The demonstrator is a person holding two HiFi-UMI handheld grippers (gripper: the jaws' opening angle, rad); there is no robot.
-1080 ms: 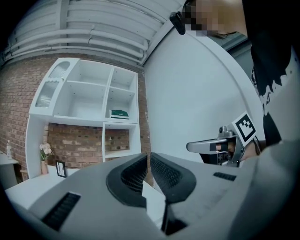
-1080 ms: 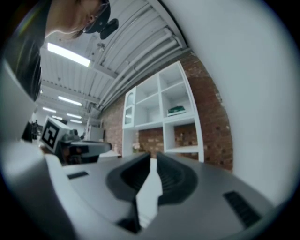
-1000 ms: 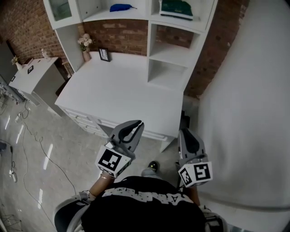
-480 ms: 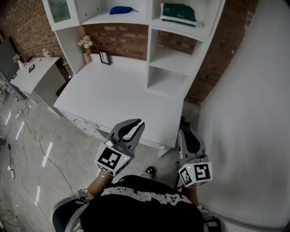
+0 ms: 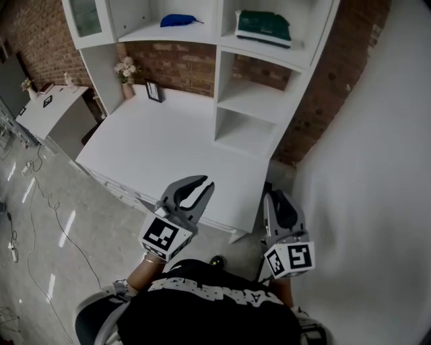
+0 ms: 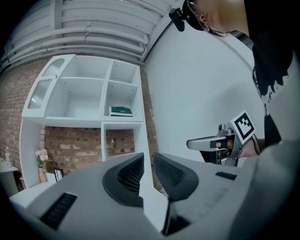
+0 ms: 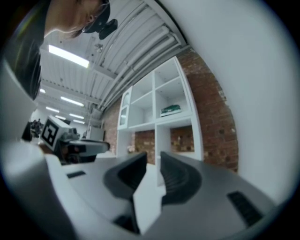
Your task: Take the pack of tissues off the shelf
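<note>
The pack of tissues [image 5: 262, 25] is a flat green pack lying in the upper right compartment of the white shelf unit [image 5: 259, 94]. It also shows in the left gripper view, pack of tissues [image 6: 121, 111], and in the right gripper view, pack of tissues [image 7: 171, 109]. My left gripper [image 5: 199, 190] and right gripper [image 5: 277, 202] are held level in front of the person's chest, short of the desk's near edge and far from the pack. Their jaws have just been opening. A narrow gap shows between the left gripper [image 6: 148, 158] pads and between the right gripper [image 7: 153, 158] pads, with nothing in either.
A white desk [image 5: 168, 141] stands under the shelf unit against a brick wall. A vase of flowers [image 5: 126, 69] and a small picture frame [image 5: 155, 91] sit at its back left. A blue object [image 5: 178, 20] lies on the upper left shelf. A white cabinet [image 5: 47, 111] and floor cables are at left.
Both grippers' jaws have parted a little. The person has moved toward the desk, so the desk and shelves sit nearer and further left in the head view.
</note>
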